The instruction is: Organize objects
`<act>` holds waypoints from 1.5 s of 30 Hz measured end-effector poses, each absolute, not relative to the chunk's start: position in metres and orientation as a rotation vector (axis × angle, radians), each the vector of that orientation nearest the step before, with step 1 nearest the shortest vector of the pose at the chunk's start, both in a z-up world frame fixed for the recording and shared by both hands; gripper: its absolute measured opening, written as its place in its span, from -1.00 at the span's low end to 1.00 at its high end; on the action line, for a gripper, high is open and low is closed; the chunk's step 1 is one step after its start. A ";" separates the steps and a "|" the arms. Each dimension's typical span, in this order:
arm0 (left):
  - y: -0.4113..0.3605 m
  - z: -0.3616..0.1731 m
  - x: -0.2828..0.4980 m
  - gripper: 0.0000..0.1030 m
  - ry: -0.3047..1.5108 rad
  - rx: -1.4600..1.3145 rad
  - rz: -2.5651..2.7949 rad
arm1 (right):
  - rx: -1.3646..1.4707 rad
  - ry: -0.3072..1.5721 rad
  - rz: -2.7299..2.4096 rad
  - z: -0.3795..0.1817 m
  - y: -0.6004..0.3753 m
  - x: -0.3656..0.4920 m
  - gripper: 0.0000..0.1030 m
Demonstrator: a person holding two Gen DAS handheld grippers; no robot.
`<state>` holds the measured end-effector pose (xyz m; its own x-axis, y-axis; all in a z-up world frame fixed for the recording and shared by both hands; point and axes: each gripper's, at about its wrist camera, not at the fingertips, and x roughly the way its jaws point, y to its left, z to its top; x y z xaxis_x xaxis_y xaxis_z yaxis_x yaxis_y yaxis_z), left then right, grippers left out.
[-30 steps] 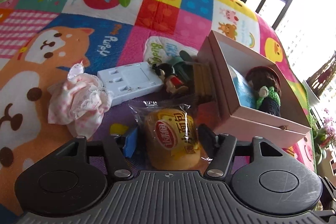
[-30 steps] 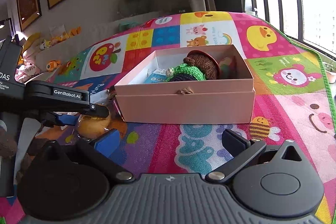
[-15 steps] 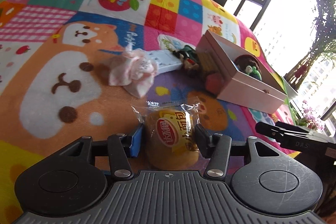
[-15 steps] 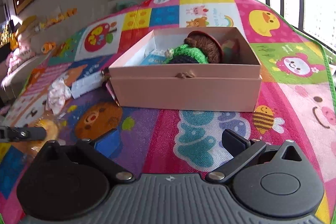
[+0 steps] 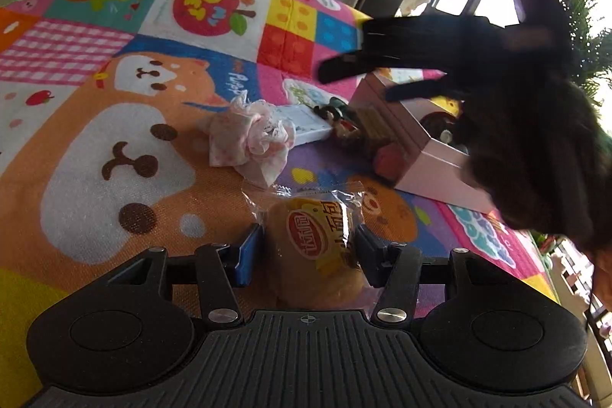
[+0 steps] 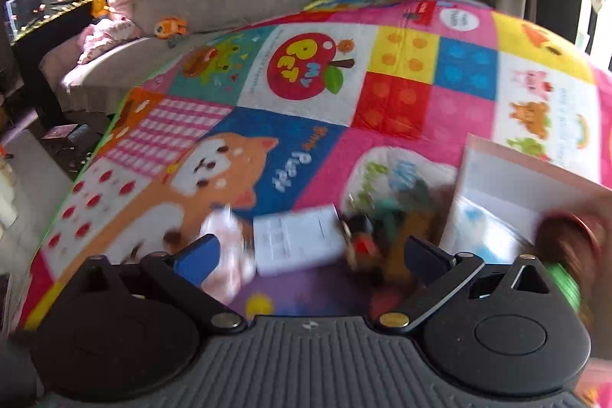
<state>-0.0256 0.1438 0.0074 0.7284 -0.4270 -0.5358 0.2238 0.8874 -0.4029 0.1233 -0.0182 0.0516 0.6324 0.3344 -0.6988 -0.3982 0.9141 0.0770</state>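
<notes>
Left gripper (image 5: 308, 249): blue-padded fingers clamped on a wrapped bun (image 5: 315, 249), soft yellow dome in crinkly clear plastic with a red oval label, held just over the play mat (image 5: 114, 148). Mat is foam-grained, patchwork of bright cartoon squares.

Beyond the bun, toward the mat's middle: a crumpled pink lace-edged cloth (image 5: 248, 140), touching a flat white ribbed plastic box (image 5: 306, 123). Next, a small dark figurine (image 5: 340, 125) against the pink cardboard box (image 5: 413, 155), rectangular and open-topped.

Right gripper (image 6: 308, 251): jaws spread wide, just been closing a little, nothing between them; white plastic box (image 6: 298, 239) and cloth (image 6: 229, 255) lie below, all motion-blurred.

Only the left view shows the bun and the right gripper's dark blurred silhouette (image 5: 386, 71) over the pink box. Only the right view shows that box's white interior (image 6: 497, 201), a brown knitted doll (image 6: 570, 236) inside, and the sofa (image 6: 229, 6) with plush toys past the mat's far edge.
</notes>
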 end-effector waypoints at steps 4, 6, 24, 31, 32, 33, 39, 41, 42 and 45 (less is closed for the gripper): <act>0.148 0.006 -0.025 0.11 0.663 -0.352 -0.377 | -0.180 0.805 0.358 0.028 0.017 0.164 0.34; 0.150 0.005 -0.025 0.11 0.662 -0.366 -0.381 | -0.198 0.835 0.328 0.015 0.025 0.179 0.19; 0.159 0.004 -0.035 0.10 0.670 -0.401 -0.384 | -0.193 0.882 0.466 0.007 -0.016 0.092 -0.14; 0.160 0.005 -0.042 0.08 0.672 -0.393 -0.364 | -0.127 0.934 0.442 0.004 -0.068 0.057 -0.14; 0.160 0.005 -0.043 0.08 0.672 -0.387 -0.360 | -0.121 0.937 0.442 0.002 -0.075 0.049 -0.14; 0.158 0.006 -0.043 0.08 0.671 -0.380 -0.356 | -0.131 0.926 0.440 0.002 -0.080 0.040 -0.13; 0.155 0.007 -0.045 0.09 0.670 -0.370 -0.341 | -0.204 0.838 0.440 0.011 -0.090 -0.003 0.19; 0.154 0.007 -0.046 0.09 0.669 -0.368 -0.337 | -0.206 0.800 0.458 0.019 -0.086 -0.008 0.29; 0.154 0.007 -0.046 0.08 0.669 -0.368 -0.335 | -0.191 0.793 0.474 0.023 -0.084 -0.007 0.34; 0.153 0.007 -0.048 0.08 0.663 -0.365 -0.328 | -0.112 0.810 0.555 0.038 -0.067 0.012 0.37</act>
